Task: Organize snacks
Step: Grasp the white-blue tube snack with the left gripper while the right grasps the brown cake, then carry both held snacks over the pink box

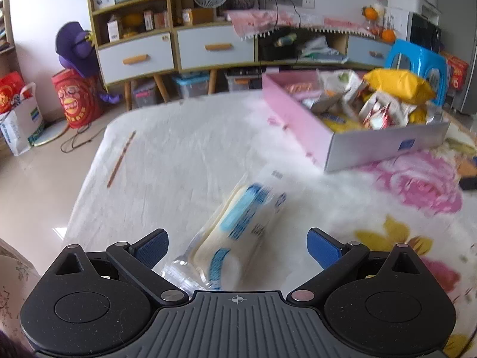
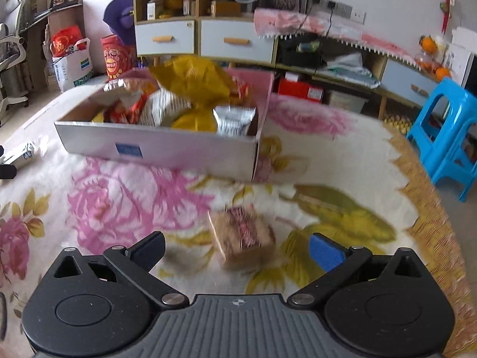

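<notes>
In the left wrist view a clear-wrapped cream bread with blue print [image 1: 238, 232] lies on the cloth between the fingers of my open left gripper [image 1: 238, 246]; the pads stand apart from it. A pink and white box [image 1: 301, 122] full of snack packs stands at the back right, a yellow bag [image 1: 396, 83] on top. In the right wrist view a tan wrapped snack with red print [image 2: 241, 235] lies between the fingers of my open right gripper [image 2: 238, 249], untouched. The same box [image 2: 161, 146] stands behind it.
The floral blanket [image 2: 119, 203] covers the surface. A thin wooden stick [image 1: 120, 159] lies at the left. A blue plastic stool [image 2: 447, 137] stands off the right edge. Cabinets [image 1: 179, 50] line the back wall. The bread's end shows at far left [image 2: 23, 155].
</notes>
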The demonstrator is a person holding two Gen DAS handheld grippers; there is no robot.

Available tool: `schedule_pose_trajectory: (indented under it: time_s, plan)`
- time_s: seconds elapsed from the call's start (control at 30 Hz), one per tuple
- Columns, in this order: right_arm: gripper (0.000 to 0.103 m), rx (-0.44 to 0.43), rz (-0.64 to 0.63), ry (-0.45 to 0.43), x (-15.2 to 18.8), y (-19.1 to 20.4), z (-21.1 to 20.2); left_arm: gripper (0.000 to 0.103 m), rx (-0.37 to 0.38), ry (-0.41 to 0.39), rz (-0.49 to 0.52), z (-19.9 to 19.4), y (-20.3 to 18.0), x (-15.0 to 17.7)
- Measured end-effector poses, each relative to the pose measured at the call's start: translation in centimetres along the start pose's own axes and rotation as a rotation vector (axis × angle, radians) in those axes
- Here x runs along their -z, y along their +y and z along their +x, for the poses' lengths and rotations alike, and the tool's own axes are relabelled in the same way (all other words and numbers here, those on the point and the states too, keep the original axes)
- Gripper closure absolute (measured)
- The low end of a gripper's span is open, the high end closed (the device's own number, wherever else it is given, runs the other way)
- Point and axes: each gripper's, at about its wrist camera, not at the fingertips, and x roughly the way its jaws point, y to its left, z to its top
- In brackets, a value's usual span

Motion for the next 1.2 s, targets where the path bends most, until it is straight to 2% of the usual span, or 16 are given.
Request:
schedule_pose_trajectory:
  time_s: [0.1, 0.23, 0.37, 0.63, 0.8, 0.93, 1.07, 1.17, 1.2]
  plan:
    - [0.008, -0.023, 0.023, -0.034, 0.4, -0.4, 0.1, 0.002, 0.033, -0.009, -0.022, 0.5, 0.8, 0.4]
    - [0.007, -0.032, 0.017, -0.071, 0.5, -0.3, 0.4, 0.004, 0.038, -0.014, -0.016, 1.0, 0.6, 0.0]
    - [0.007, -0.035, 0.016, -0.072, 0.0, -0.3, 0.9, 0.006, 0.068, -0.018, 0.013, 1.2, -0.2, -0.3]
    - [0.007, -0.039, 0.01, -0.052, -0.4, -0.1, 1.0, 0.036, 0.097, -0.027, 0.039, 0.9, -1.7, -0.6]
    - [0.009, -0.079, -0.021, -0.028, -0.6, 0.7, 0.6, 0.05, 0.089, -0.011, 0.042, 0.5, -2.4, -0.8]
    - [0.021, -0.105, -0.043, -0.019, -0.7, 1.5, 0.1, 0.067, 0.065, 0.019, 0.041, 0.3, -3.1, -1.2]
    - [0.034, -0.119, -0.055, -0.01, -0.8, 2.0, -0.4, 0.071, 0.036, 0.045, 0.043, 0.1, -3.9, -1.4]
    - [0.049, -0.134, -0.073, -0.003, -1.0, 2.8, -0.7, 0.074, 0.025, 0.064, 0.041, -0.1, -4.3, -1.4]
    - [0.057, -0.141, -0.079, -0.002, -1.0, 2.9, -0.8, 0.075, 0.023, 0.072, 0.038, -0.2, -4.5, -1.4]
